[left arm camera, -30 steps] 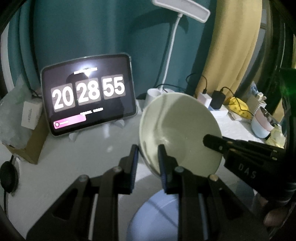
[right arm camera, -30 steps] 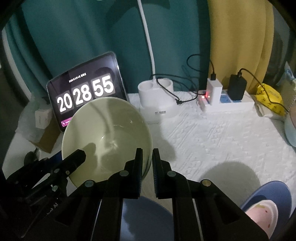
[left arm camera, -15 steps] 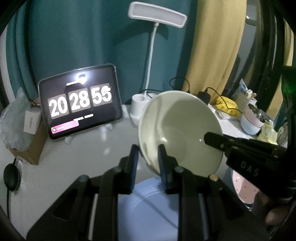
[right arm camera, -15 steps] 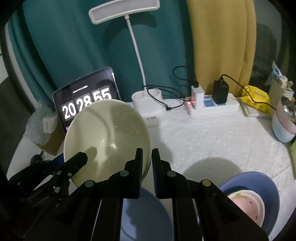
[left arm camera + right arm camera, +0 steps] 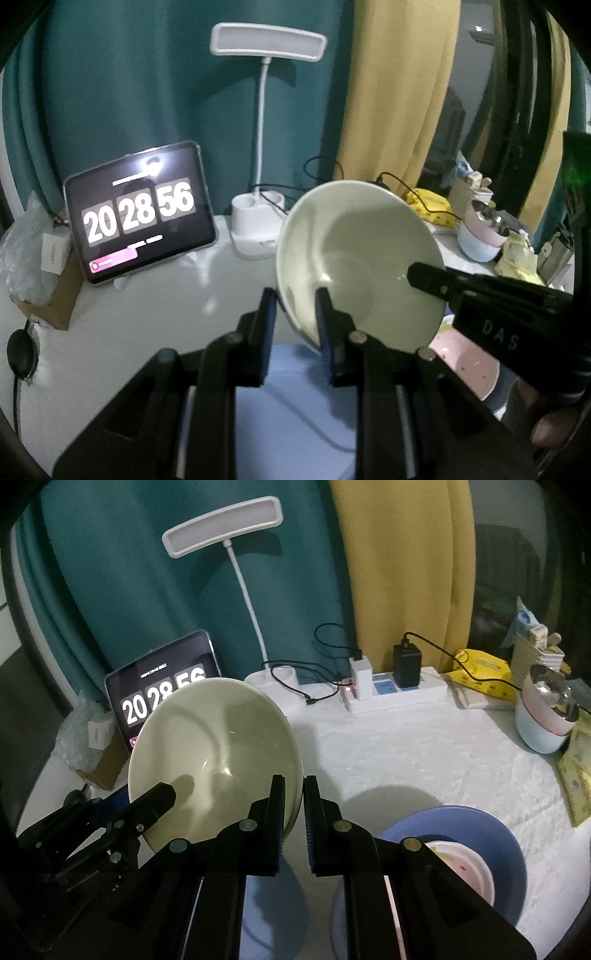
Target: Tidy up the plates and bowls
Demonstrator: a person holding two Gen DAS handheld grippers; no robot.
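Held item: a pale green bowl [image 5: 354, 258] is carried clear of the table, tilted so that its inside faces both cameras.
Left gripper [image 5: 293, 317]: it is clamped on the bowl's near left rim, the wall pinched between the two pads.
Right gripper [image 5: 293, 801]: it is clamped on the opposite rim, the jaws nearly together with only the thin wall between them.
Below the bowl: a blue plate [image 5: 295, 413] is seen on the table [image 5: 424, 753], under the left gripper.
Already stacked: a pink-and-white dish [image 5: 461, 871] is nested in a blue bowl [image 5: 480, 834] to the right.
Far right: a pink bowl in a pale blue one [image 5: 543, 727], with a metal piece on top, is set aside near the edge.
Progress: judged partway; one nest is made, the green bowl is not yet placed.
Left to do: the green bowl is probably to be lowered onto a stack, and the blue plate is still unsorted.
Background: a tablet clock [image 5: 138, 210] and a desk lamp [image 5: 221, 528] are kept well behind.
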